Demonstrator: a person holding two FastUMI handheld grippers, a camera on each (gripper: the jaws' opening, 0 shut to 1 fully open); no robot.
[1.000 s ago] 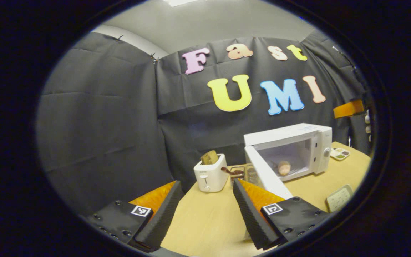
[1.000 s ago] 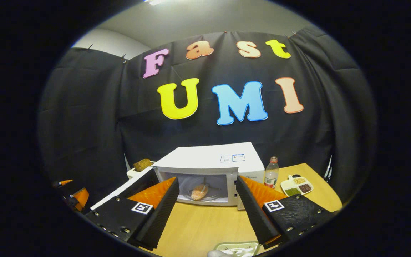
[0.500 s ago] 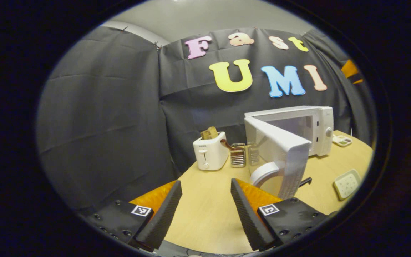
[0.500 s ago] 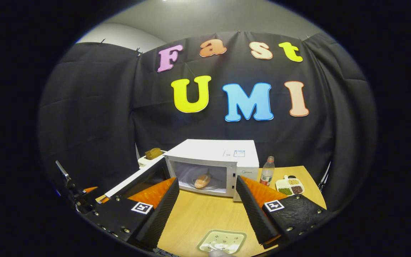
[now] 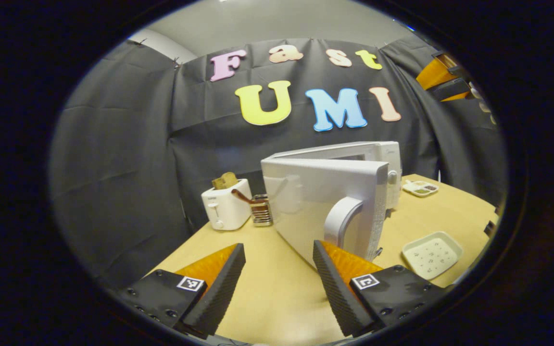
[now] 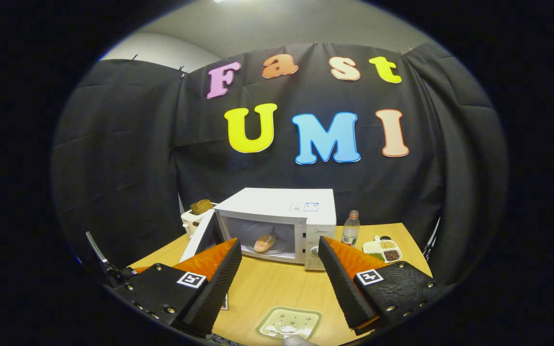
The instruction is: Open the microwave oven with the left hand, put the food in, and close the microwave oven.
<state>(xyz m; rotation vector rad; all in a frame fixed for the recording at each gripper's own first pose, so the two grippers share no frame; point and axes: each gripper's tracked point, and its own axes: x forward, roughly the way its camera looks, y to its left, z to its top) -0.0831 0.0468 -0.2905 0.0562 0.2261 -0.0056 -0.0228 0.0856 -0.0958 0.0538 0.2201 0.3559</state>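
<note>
Your left hand-held gripper [image 5: 274, 281] sits at the bottom of the left gripper view with its fingers spread wide and nothing between them, above the wooden surface [image 5: 277, 293]. Just beyond its right finger, in the centre of that frame, stands the microwave door [image 5: 322, 202], swung partly round so that its outer face and curved handle [image 5: 342, 223] front the camera; whether the finger touches the door cannot be told. The microwave [image 6: 282, 218] appears in the centre of the right gripper view, with the door ajar at its left side and the food [image 6: 263, 242] lying inside the cavity on the turntable. Your right hand-held gripper [image 6: 279, 278] is at the bottom of the right gripper view, fingers likewise spread apart and empty, well back from the microwave. An empty square dish [image 6: 289, 323] rests on the surface at the bottom centre of that frame, between the fingers. A toaster [image 5: 225, 209] holding a slice of bread stands left of centre in the left gripper view, with a small metal rack [image 5: 261, 211] just beside it. A bottle [image 6: 350, 230] and a divided tray of grains [image 6: 382, 249] stand right of the microwave in the right gripper view.
</note>
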